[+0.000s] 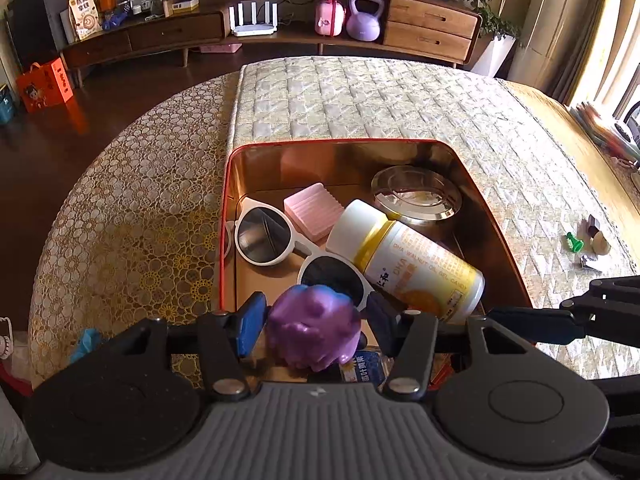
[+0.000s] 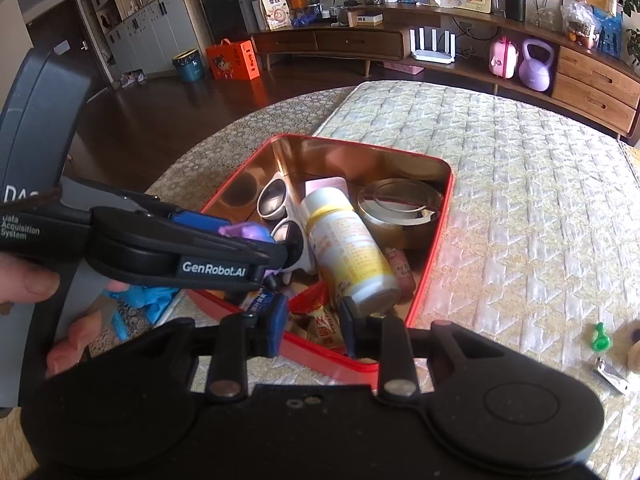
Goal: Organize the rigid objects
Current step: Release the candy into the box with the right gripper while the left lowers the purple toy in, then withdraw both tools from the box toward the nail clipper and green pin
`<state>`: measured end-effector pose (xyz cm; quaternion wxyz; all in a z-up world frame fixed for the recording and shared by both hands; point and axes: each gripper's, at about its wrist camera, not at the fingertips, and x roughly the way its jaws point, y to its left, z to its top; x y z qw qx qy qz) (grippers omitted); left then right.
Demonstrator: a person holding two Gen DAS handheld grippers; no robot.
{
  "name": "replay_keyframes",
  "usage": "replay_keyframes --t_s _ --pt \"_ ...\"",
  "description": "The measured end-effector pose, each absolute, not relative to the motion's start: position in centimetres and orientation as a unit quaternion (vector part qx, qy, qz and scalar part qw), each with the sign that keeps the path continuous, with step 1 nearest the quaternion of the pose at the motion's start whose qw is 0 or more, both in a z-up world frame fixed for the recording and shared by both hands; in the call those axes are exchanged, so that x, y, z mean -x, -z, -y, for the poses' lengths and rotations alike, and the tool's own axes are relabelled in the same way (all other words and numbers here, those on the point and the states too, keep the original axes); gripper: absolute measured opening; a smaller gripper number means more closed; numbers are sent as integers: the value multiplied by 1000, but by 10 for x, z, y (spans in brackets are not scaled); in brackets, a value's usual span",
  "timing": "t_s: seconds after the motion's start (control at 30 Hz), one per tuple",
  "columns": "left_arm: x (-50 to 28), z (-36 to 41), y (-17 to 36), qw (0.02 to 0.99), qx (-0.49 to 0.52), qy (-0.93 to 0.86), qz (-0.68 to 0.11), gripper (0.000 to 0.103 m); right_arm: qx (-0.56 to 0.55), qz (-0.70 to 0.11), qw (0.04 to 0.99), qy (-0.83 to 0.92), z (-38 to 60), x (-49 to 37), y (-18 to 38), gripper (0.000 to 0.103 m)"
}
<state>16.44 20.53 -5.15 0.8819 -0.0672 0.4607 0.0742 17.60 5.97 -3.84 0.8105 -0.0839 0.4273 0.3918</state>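
A red tin box [image 1: 224, 208] [image 2: 436, 248] sits on the quilted table. It holds white sunglasses [image 1: 264, 236] [image 2: 276, 200], a pink ridged block [image 1: 314, 210], a white and yellow bottle [image 1: 408, 256] [image 2: 348, 256] and a round metal tin [image 1: 416, 196] [image 2: 396, 208]. My left gripper [image 1: 314, 328] is over the box's near end with a purple toy [image 1: 314, 330] [image 2: 244, 232] between its fingers; the right finger stands a little off the toy. My right gripper [image 2: 314, 324] is open and empty over the box's near rim, just below the left gripper.
A green piece [image 1: 575, 243] [image 2: 601, 337], a nail clipper [image 2: 610, 372] and small items lie on the quilt at the right. Blue cloth [image 2: 148, 298] lies left of the box. A low wooden cabinet [image 1: 430, 26] runs behind the table.
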Motion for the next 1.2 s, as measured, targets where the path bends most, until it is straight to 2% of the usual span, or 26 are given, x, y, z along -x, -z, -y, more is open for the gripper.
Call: replay_keyframes --t_s 0.07,0.27,0.77,0.83,0.9,1.07,1.2 --pt "-161 -204 46 886 70 -75 -452 64 82 -426 811 -393 -57 -174 36 33" --pt "-151 -200 32 893 74 -73 -437 64 73 -421 813 -396 -49 -171 26 37" --pt "-115 -163 -2 915 75 -46 -393 64 41 -400 826 -395 -3 -153 1 54" --pt "-112 -154 -4 917 77 -37 -389 65 33 -402 827 -393 7 -151 1 58" --pt "-110 -145 -5 919 79 -28 -386 71 29 -401 830 -387 17 -148 2 61" --pt "-112 -120 -2 918 81 -4 -388 71 26 -389 841 -375 42 -141 2 66" --pt "-116 -98 3 916 80 12 -393 71 19 -381 851 -360 66 -141 2 75"
